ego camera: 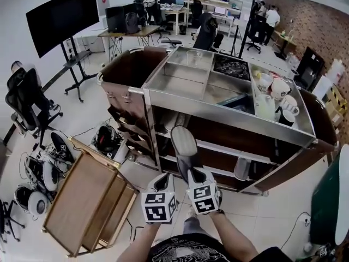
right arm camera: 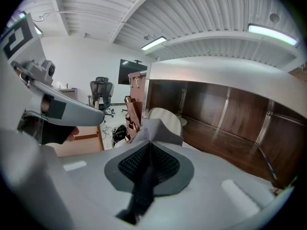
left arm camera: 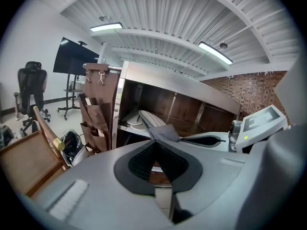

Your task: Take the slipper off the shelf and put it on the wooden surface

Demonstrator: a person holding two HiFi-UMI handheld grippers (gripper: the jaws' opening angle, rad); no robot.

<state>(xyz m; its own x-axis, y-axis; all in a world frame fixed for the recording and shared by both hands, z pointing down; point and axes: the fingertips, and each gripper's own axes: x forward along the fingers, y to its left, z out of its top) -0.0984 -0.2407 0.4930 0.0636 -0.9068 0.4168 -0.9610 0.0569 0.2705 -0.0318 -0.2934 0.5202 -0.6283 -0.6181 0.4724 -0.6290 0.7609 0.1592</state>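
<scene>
Open floor [ego camera: 143, 174] lies between the shelf unit [ego camera: 229, 121] and the bare wooden surface [ego camera: 82, 201]; a brown pocket organiser [ego camera: 128, 129] and a black bag [ego camera: 106, 138] crowd the far side

left gripper [ego camera: 163, 182], right gripper [ego camera: 192, 174]: 2 | held slipper [ego camera: 184, 145]: 1 | screen [ego camera: 62, 18]: 1

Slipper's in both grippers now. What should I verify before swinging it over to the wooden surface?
1. Right gripper shut on the grey slipper: ok.
2. Left gripper pinching the same slipper: ok.
3. Slipper out of the shelf: ok, it is held in front of it.
4. Wooden surface shows bare room for it: ok.
5. Grip firm enough for the swing: cannot tell.
</scene>
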